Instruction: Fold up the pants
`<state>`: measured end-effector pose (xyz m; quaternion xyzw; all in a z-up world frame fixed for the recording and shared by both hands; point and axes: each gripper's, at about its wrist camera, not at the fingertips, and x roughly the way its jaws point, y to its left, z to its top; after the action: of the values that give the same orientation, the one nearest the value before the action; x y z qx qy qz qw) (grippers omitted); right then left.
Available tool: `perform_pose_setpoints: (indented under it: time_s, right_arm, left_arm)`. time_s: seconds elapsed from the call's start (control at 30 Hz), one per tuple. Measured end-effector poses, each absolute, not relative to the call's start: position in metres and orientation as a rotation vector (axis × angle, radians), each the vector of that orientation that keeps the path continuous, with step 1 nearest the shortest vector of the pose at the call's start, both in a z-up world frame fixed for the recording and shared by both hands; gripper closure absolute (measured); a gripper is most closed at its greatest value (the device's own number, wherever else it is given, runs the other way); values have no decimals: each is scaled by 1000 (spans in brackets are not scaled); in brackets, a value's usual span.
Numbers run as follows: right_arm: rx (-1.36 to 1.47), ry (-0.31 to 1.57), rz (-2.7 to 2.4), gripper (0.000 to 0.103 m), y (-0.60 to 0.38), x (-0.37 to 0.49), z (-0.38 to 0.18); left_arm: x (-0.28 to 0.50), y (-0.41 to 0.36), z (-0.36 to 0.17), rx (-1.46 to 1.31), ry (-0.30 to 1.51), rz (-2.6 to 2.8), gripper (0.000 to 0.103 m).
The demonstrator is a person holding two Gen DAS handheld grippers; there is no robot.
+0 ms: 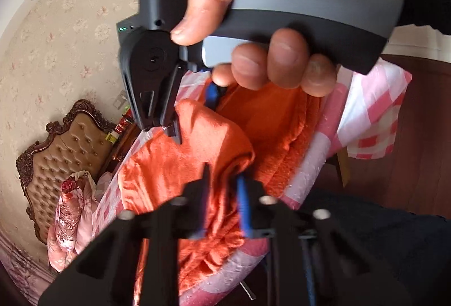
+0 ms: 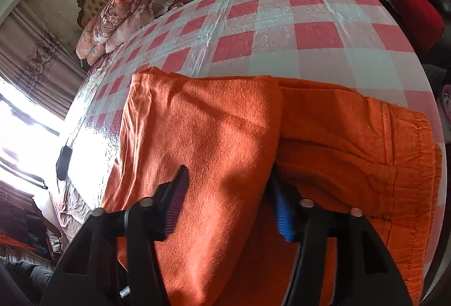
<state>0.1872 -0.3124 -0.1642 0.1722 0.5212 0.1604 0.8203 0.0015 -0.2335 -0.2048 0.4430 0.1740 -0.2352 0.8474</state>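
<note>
The orange pants [image 2: 214,120] lie partly folded on the table [image 2: 282,24] with its pink-and-white checked cover, one layer doubled over another. The left hand-held gripper [image 1: 222,204] is clamped on a bunched fold of the fabric. The right hand-held gripper [image 2: 228,201], held in a hand [image 1: 270,32], has its jaws apart, straddling the upper layer's edge.

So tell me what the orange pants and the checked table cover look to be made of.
Orange pants: soft napped fabric, probably fleece or velour; the surface is fuzzy and matte. Checked table cover: likely thin plastic sheeting; it is glossy, crinkled and glares white near the window.
</note>
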Motion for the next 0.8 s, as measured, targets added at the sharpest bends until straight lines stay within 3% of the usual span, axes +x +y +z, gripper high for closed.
perform_pose_setpoints:
  time_s: [0.03, 0.13, 0.43, 0.8]
  right_arm:
    - [378, 1117, 337, 78, -314, 189, -166]
    - [410, 1105, 342, 92, -318, 188, -161]
    - [460, 993, 379, 95, -353, 187, -103]
    - [437, 1014, 258, 95, -424, 173, -115]
  left_arm:
    - [-5, -235, -203, 934, 353, -491, 95]
    - [-8, -233, -191, 927, 298, -455, 96]
    - [-6, -271, -146, 948, 159, -491, 96]
    - [-18, -343, -164, 1019, 139, -609, 96]
